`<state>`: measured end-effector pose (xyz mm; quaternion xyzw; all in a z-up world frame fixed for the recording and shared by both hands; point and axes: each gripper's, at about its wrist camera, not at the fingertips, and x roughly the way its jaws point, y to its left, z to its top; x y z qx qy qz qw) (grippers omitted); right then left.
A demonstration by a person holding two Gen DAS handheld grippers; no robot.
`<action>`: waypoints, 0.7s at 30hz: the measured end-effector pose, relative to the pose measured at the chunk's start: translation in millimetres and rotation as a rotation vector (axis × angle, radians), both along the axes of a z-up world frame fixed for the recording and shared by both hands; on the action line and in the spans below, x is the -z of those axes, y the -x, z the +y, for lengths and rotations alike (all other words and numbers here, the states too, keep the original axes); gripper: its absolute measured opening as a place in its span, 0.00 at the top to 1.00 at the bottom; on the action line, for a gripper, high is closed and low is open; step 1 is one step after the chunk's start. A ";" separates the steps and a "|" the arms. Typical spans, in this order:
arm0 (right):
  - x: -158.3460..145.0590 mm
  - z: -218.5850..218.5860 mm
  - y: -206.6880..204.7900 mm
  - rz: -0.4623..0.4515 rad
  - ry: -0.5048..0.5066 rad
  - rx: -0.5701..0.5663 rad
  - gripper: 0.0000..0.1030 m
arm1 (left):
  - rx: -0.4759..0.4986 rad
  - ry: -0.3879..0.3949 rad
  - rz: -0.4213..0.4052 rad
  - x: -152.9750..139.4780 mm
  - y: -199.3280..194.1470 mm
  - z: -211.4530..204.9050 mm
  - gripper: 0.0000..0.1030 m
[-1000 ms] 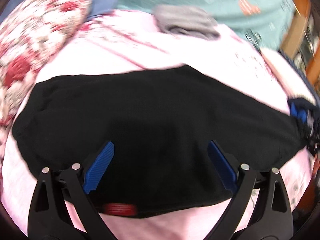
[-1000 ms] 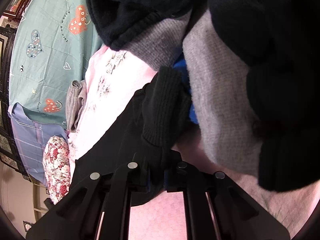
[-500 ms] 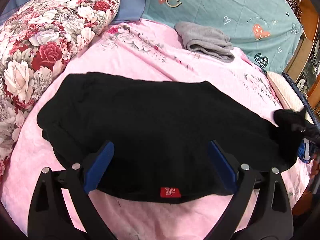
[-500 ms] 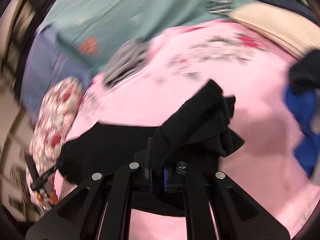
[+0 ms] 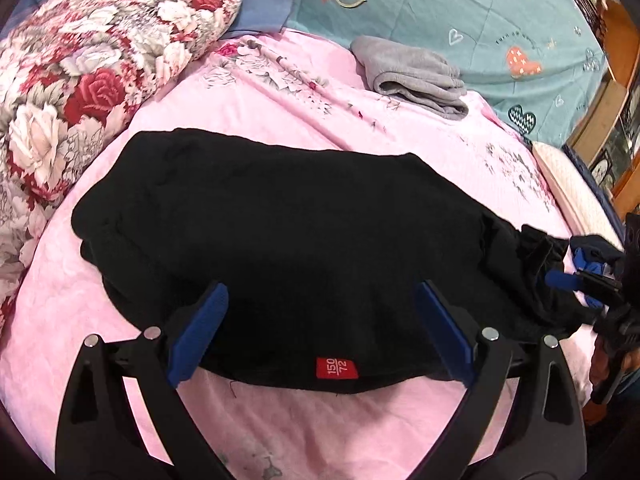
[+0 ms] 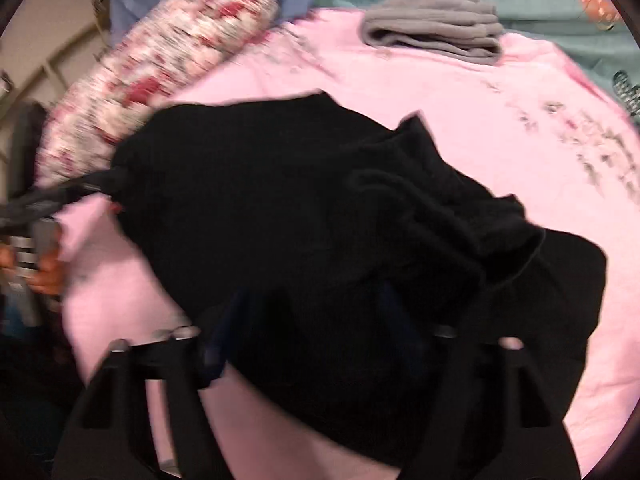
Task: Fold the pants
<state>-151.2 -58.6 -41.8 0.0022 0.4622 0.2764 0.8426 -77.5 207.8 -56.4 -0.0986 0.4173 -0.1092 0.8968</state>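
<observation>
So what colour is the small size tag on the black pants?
Red with white numerals; the size tag on the black pants shows best in the left wrist view.

My right gripper (image 6: 320,344) smears into motion blur over the black pants (image 6: 320,220); its blue pads barely read; my floral pillow (image 5: 100,72) runs off-frame.

A bed covered by a pink floral-printed sheet (image 5: 280,432) carries the black knit pants (image 5: 304,240), spread flat across its middle with a red size tag at the near edge. A folded grey fleece garment (image 5: 412,74) lies farther back. A rose-patterned pillow (image 5: 100,68) rests at the left, beside a teal heart-print cover (image 5: 460,8).
</observation>
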 end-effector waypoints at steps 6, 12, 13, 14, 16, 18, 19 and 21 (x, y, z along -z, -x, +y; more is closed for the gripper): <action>-19.8 -28.8 -30.9 -0.009 -0.214 0.087 0.28 | -0.120 0.055 0.025 -8.6 7.7 30.7 0.07; 16.5 -30.3 -67.3 0.152 -0.259 0.078 0.28 | -0.195 0.047 0.031 -14.5 22.8 50.3 0.07; 6.5 -36.2 -67.0 0.135 -0.280 0.079 0.28 | -0.194 0.044 0.024 -15.6 24.8 50.6 0.07; -7.7 -52.0 -62.8 0.103 -0.338 0.088 0.28 | -0.192 0.044 0.017 -16.6 25.9 50.4 0.07; -30.7 -83.9 -58.0 0.035 -0.394 0.138 0.25 | -0.191 0.049 0.018 -15.7 24.8 50.1 0.07; -38.8 -108.0 -53.7 -0.003 -0.361 0.206 0.21 | -0.200 0.053 0.031 -12.9 21.9 49.6 0.07; -39.2 -119.8 -53.6 -0.007 -0.356 0.234 0.21 | -0.212 0.060 0.048 -10.2 19.7 50.1 0.07; -29.9 -128.5 -60.6 0.059 -0.401 0.280 0.21 | -0.226 0.081 0.074 -6.9 18.6 51.6 0.07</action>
